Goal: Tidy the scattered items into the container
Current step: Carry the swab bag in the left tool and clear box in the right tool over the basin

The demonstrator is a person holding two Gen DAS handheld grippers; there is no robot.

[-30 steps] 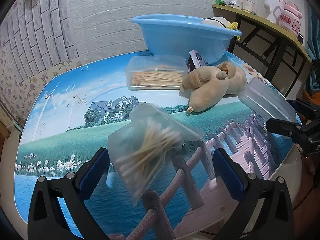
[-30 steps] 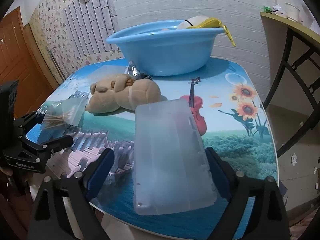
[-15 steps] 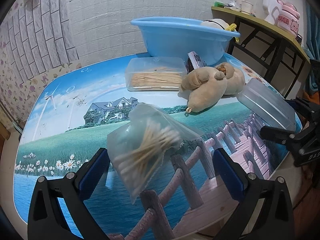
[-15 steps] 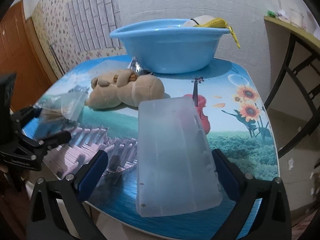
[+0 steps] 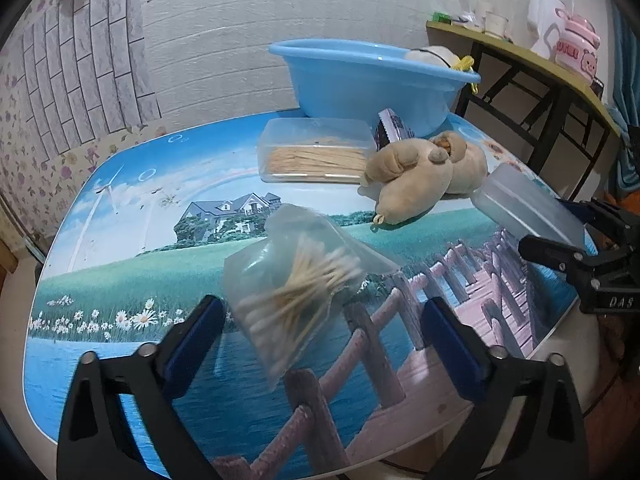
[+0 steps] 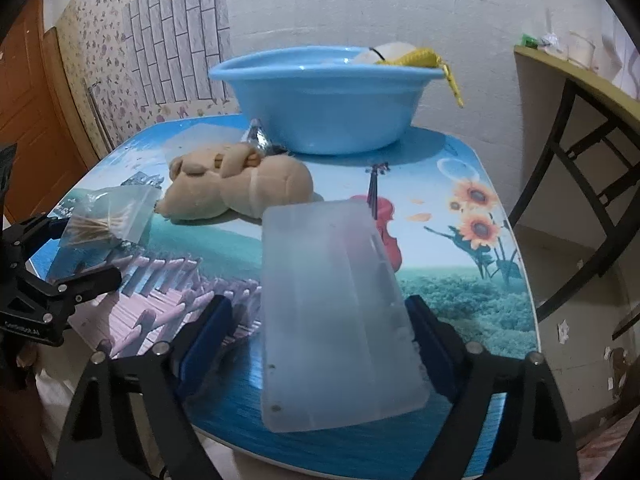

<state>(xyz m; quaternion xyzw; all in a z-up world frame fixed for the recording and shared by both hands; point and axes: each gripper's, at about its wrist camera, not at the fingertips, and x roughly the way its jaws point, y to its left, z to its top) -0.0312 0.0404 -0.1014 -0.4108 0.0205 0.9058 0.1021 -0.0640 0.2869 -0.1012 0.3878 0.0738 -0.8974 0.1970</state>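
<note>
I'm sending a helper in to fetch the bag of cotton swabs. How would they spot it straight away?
On the scenic-print table, look at the near edge, in front of the blue basin and tan plush toy. The bag of cotton swabs lies between the left gripper's closing jaws: the only soft crinkled bag, unlike the rigid clear boxes nearby.

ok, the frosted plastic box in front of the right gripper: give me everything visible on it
The frosted plastic box is a flat, translucent, whitish rectangle with rounded corners, two small dots along its near left edge and a faint lengthwise ridge. It looks closed; its contents cannot be made out. It lies flat on the printed table, near the front edge, its long side running away from the camera, partly covering the printed violin. It sits between the closing jaws of the right gripper; whether the pads touch it is unclear.
</note>
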